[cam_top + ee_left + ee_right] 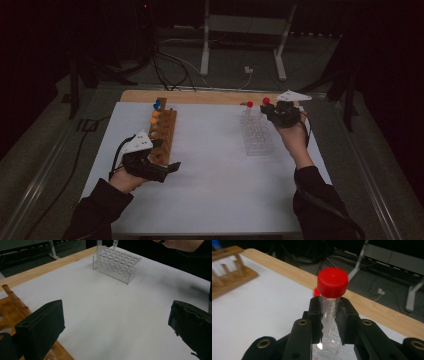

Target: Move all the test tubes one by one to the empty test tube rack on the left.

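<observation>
White sheet on the table: right gripper (329, 317) clamps a red-capped tube (331, 293) above the clear rack (257, 134) near the far right corner; left gripper (115, 330) gapes wide, empty, beside the wooden rack (164, 131).

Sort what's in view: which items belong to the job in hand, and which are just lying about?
In the job:
- clear plastic tube with red screw cap, clamped in the right hand-held gripper
- clear acrylic tube rack
- second red-capped tube standing in it

Lying about:
- wooden rack with blue and orange caps
- open left hand-held gripper
- floor cables
</observation>
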Demonstrator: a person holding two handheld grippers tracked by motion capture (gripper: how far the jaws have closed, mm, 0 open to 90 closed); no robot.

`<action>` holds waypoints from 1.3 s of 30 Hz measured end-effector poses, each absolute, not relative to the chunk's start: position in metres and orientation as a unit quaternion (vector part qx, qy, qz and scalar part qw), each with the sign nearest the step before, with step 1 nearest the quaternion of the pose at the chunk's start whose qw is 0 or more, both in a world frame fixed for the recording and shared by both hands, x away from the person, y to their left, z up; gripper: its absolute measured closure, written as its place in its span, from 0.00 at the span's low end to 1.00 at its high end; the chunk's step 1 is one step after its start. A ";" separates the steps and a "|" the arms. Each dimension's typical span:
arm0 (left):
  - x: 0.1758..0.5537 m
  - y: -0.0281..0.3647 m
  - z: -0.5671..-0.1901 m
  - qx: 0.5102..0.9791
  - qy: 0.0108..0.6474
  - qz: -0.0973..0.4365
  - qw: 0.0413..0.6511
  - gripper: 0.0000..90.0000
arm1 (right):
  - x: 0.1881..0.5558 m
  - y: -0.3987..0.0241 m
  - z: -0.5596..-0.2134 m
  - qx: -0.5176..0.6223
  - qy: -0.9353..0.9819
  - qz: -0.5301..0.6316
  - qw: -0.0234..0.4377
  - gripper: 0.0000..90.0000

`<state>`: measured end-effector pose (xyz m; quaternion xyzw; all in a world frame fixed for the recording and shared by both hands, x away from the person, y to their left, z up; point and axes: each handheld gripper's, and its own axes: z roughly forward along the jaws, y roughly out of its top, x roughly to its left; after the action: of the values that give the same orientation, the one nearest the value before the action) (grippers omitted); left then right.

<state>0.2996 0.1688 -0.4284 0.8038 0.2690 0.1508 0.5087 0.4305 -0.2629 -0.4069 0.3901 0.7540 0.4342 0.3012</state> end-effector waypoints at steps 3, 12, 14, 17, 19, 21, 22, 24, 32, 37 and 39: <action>0.300 0.167 -0.427 0.804 0.267 0.149 0.510 0.01 | 0.420 -0.254 -0.401 0.373 0.760 0.441 0.297 0.83; 0.301 0.157 -0.423 0.809 0.258 0.144 0.508 0.01 | 0.385 -0.223 -0.399 0.325 0.780 0.464 0.265 0.83; 0.301 0.154 -0.423 0.811 0.255 0.143 0.506 0.01 | 0.378 -0.215 -0.401 0.315 0.785 0.466 0.258 0.83; 0.301 0.150 -0.423 0.814 0.250 0.141 0.505 0.01 | 0.367 -0.206 -0.405 0.299 0.794 0.468 0.248 0.83; 0.301 0.147 -0.423 0.815 0.246 0.137 0.505 0.01 | 0.360 -0.199 -0.408 0.290 0.800 0.469 0.238 0.83; 0.302 0.145 -0.423 0.818 0.244 0.137 0.503 0.01 | 0.353 -0.192 -0.412 0.279 0.808 0.464 0.233 0.83; 0.302 0.143 -0.423 0.818 0.243 0.135 0.504 0.01 | 0.350 -0.189 -0.414 0.276 0.811 0.462 0.229 0.83; 0.303 0.141 -0.423 0.819 0.241 0.133 0.503 0.01 | 0.345 -0.185 -0.417 0.269 0.815 0.464 0.221 0.83; 0.303 0.127 -0.420 0.824 0.224 0.128 0.505 0.01 | 0.326 -0.170 -0.430 0.247 0.831 0.458 0.198 0.83; 0.304 0.119 -0.419 0.825 0.217 0.125 0.507 0.03 | 0.318 -0.163 -0.437 0.238 0.837 0.457 0.186 0.83; 0.305 0.116 -0.419 0.826 0.213 0.122 0.508 0.04 | 0.314 -0.161 -0.438 0.235 0.838 0.457 0.182 0.83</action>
<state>0.3046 0.1157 -0.4187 0.8259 0.2127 0.1221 0.5077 0.3144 -0.1614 -0.4384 0.2353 0.8381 0.4573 0.1817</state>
